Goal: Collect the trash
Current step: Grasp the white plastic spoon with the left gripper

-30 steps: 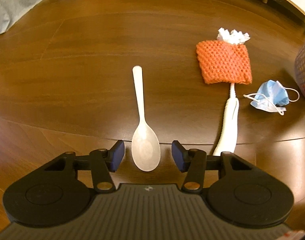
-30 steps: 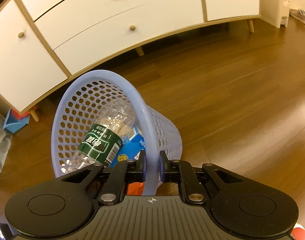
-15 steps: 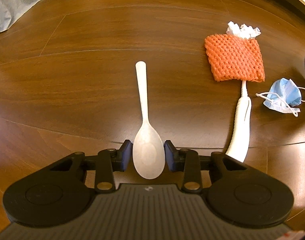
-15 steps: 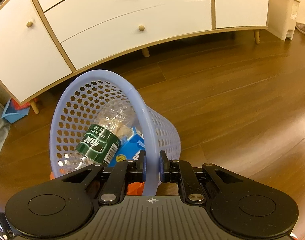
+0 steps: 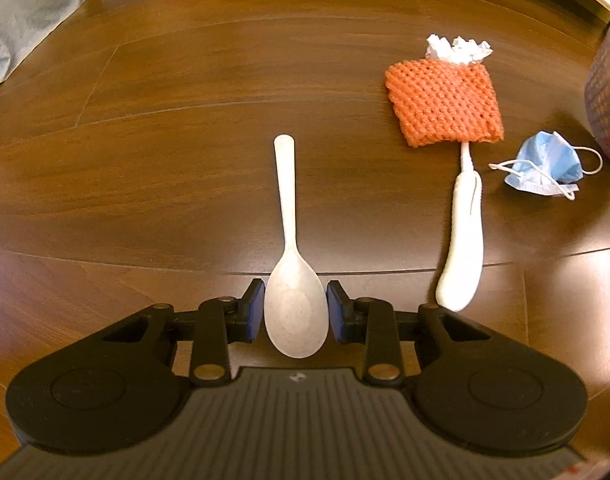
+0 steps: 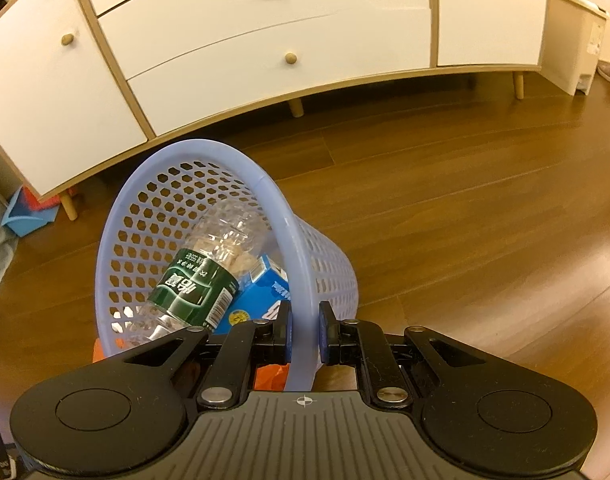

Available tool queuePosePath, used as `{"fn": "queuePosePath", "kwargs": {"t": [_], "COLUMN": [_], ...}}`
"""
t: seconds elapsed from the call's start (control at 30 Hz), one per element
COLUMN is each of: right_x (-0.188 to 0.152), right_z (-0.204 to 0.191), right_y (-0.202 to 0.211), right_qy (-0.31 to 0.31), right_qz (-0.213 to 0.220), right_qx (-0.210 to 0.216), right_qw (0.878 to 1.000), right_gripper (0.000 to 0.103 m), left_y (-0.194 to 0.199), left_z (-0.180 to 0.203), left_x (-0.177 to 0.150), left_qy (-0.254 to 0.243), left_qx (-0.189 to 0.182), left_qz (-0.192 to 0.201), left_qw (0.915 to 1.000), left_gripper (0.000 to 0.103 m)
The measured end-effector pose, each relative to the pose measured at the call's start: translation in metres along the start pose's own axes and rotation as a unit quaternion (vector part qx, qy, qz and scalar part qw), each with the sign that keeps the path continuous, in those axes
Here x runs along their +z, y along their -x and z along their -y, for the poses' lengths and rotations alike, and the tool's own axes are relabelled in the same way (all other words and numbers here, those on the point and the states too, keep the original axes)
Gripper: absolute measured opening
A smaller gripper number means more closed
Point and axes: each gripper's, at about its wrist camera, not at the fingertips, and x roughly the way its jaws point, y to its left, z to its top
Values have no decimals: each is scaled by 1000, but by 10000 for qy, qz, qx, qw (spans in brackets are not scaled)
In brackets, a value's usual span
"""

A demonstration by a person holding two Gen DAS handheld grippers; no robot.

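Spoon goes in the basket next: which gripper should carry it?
Left. The left gripper already has its pads against both sides of the spoon bowl, while the right gripper is clamped on the basket rim, tilting it.

Bare floor (image 5: pixel 165 128) left of spoon (image 5: pixel 291 248), brush (image 5: pixel 463 232) and mask (image 5: pixel 545 168) crowding right

Dark wood floor (image 5: pixel 185 80); white drawer cabinet (image 6: pixel 265 40) — warm light
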Motion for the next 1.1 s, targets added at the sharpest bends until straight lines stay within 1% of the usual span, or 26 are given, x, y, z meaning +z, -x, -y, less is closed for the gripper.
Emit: {"fn": "queuePosePath", "kwargs": {"t": [0.23,0.43,0.47,0.53,0.6,0.67,0.7,0.8,0.83,0.9,0.93,1.0,1.1], "right_x": [-4,-5,-5,-4,-3,-3,-3,-5,-5,-5,-5,-5,-5], "right_z": [-11,-17,-17,-16,-16,-16,-16,-17,-16,-17,-17,-16,-15], "right_y": [1,3,3,2,2,2,2,3,3,3,3,3,2], "right_qy": [449,619,623,608,590,589,599,596,592,591,592,574,542], "right_qz": [67,103,105,102,104,111,115,123,126,126,128,127,119], "right_qx": [-18,27,30,36,38,43,43,52,52,49,48,39,31], "right_qw": [9990,9980,9980,9981,9982,9982,9981,9981,9982,9982,9982,9983,9985], "right_gripper": [9,9,9,9,9,9,9,9,9,9,9,9,9], "left_y": [10,9,10,14,17,18,17,11,9,3,1,2,5], "left_z": [3,5,4,1,-4,-10,-11,-15,-14,-8,-5,-1,0], "left_x": [-3,-16,-17,-19,-20,-21,-21,-22,-22,-22,-23,-23,-21], "left_qy": [-244,-425,-428,-391,-321,-203,-153,60,89,0,-53,-86,-72], "left_qx": [-60,-136,-164,-252,-297,-306,-308,-328,-324,-275,-257,-221,-213], "left_qz": [78,-88,-104,-96,-68,-97,-110,-213,-241,-342,-367,-312,-221], "left_qw": [9997,9990,9989,9989,9990,9993,9993,9992,9991,9990,9990,9992,9995], "left_gripper": [28,29,30,44,44,43,39,36,27,15,11,9,8]}}
